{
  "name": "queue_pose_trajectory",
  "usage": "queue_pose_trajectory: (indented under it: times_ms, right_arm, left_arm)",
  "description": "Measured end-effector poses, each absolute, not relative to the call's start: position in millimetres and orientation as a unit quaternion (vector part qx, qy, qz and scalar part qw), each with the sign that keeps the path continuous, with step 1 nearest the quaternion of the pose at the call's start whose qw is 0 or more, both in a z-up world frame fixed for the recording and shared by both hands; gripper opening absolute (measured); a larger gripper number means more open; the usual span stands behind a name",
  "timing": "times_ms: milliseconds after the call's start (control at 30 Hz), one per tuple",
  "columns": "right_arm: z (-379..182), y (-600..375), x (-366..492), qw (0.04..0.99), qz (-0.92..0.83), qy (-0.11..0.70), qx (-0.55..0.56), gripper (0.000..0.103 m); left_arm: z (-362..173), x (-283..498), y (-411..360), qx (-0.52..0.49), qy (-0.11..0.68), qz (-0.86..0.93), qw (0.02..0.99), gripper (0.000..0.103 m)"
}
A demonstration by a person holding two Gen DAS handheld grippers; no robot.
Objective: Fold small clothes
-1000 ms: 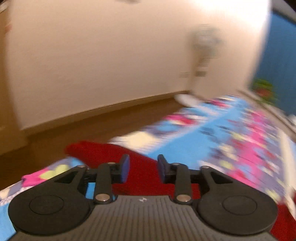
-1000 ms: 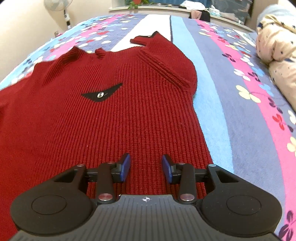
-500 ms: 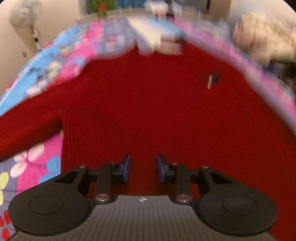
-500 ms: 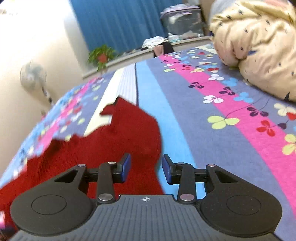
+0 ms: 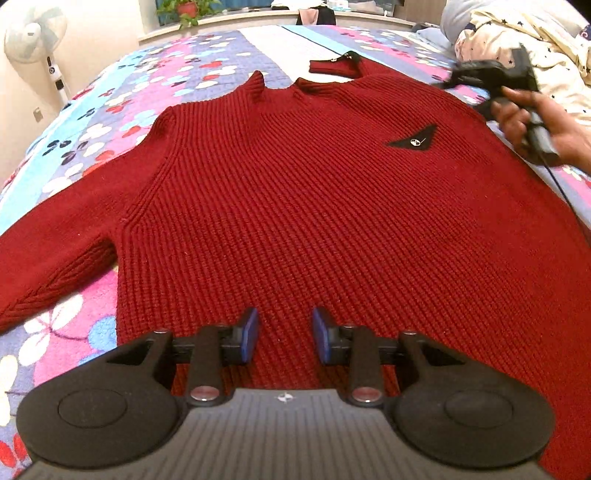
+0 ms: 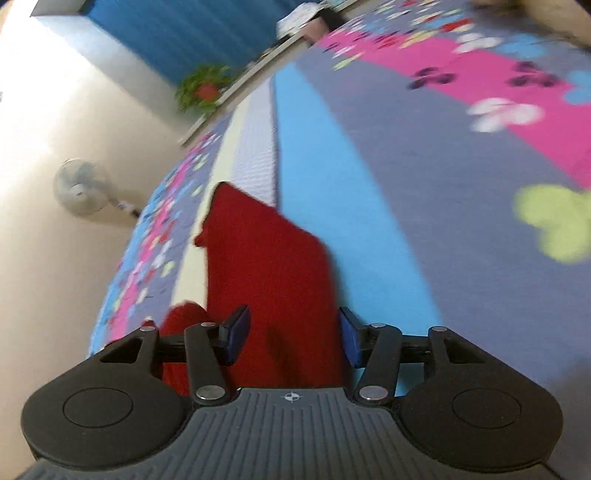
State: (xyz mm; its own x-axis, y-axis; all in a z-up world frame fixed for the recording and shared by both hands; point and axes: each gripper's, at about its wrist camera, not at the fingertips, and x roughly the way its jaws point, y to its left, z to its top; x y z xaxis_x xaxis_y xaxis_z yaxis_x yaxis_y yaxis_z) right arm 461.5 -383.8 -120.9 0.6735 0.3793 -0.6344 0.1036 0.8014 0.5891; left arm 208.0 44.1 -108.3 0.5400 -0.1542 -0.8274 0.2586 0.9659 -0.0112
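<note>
while the red knit sweater [image 5: 314,206] lies spread flat, front side up, on the flower-patterned bedspread [image 5: 110,107], the left gripper [image 5: 284,336] hovers at its hem with the jaws released and apart, nothing between them, the hem edge passing just under the blue pads [image 5: 250,334]. the sweater's long axis runs away from that camera, hem nearest, collar pointing toward the far windowsill with the potted plant [image 5: 184,9]; one sleeve stretches out to the left across the bed, and the other sleeve is folded up past the collar, its cuff [image 5: 334,66] lying on the pale stripe. a black triangular patch [image 5: 413,142] sits on the chest at the right. in the right wrist view, which is tilted and blurred, the right gripper [image 6: 291,341] has its jaws released and wide apart, with the red sleeve [image 6: 266,266] lying between and beyond them, running away toward the fan [image 6: 79,186]; whether the pads touch the knit cannot be told. compared with half a second ago, the left view has settled from a blur into a sharp look over the whole sweater, and the right jaws stand wider and closer over the sleeve. the person's right hand [image 5: 535,114] holding its gripper shows at the sweater's right shoulder.
</note>
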Motion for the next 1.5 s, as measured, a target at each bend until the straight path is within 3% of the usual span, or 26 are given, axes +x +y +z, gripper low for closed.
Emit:
queue_pose_trajectory:
  times_ms: [333, 433, 467, 633, 767, 867, 933, 1033, 1133, 1267, 1500]
  right_arm:
    - [-101, -341, 526, 0.827, 0.205, 0.404, 0.333, 0.051]
    - [-74, -337, 518, 0.833, 0.227, 0.370, 0.342, 0.026]
    - [-63, -339, 513, 0.842, 0.221, 0.355, 0.341, 0.011]
    - [14, -374, 443, 0.896, 0.159, 0.215, 0.354, 0.010]
    - [43, -409, 338, 0.946, -0.036, 0.118, 0.300, 0.012]
    - [6, -437, 300, 0.939, -0.169, 0.179, 0.240, 0.025]
    - [-39, -471, 282, 0.901, -0.207, 0.241, 0.296, 0.025]
    - [-92, -508, 255, 0.853, -0.212, 0.260, 0.401, 0.026]
    - [-97, -534, 251, 0.840, -0.179, 0.212, 0.467, 0.027]
    - [-112, -549, 261, 0.828, -0.112, 0.204, 0.511, 0.037]
    - [-107, -571, 282, 0.815, -0.097, 0.141, 0.553, 0.037]
  left_arm:
    - [-111, 213, 47, 0.053, 0.467, -0.124, 0.874, 0.036]
    - [-111, 214, 48, 0.053, 0.469, -0.125, 0.873, 0.036]
    - [-111, 214, 48, 0.052, 0.469, -0.125, 0.873, 0.036]
    - [-109, 215, 50, 0.049, 0.469, -0.126, 0.873, 0.036]
    - [-108, 215, 51, 0.051, 0.470, -0.125, 0.872, 0.036]
    - [-109, 214, 48, 0.058, 0.467, -0.123, 0.873, 0.036]
    - [-109, 213, 46, 0.064, 0.464, -0.122, 0.875, 0.036]
    - [-110, 214, 47, 0.062, 0.464, -0.121, 0.876, 0.036]
    - [-111, 215, 47, 0.063, 0.462, -0.121, 0.876, 0.036]
    - [-113, 213, 46, 0.068, 0.456, -0.125, 0.878, 0.037]
    - [-115, 212, 47, 0.066, 0.451, -0.125, 0.881, 0.037]
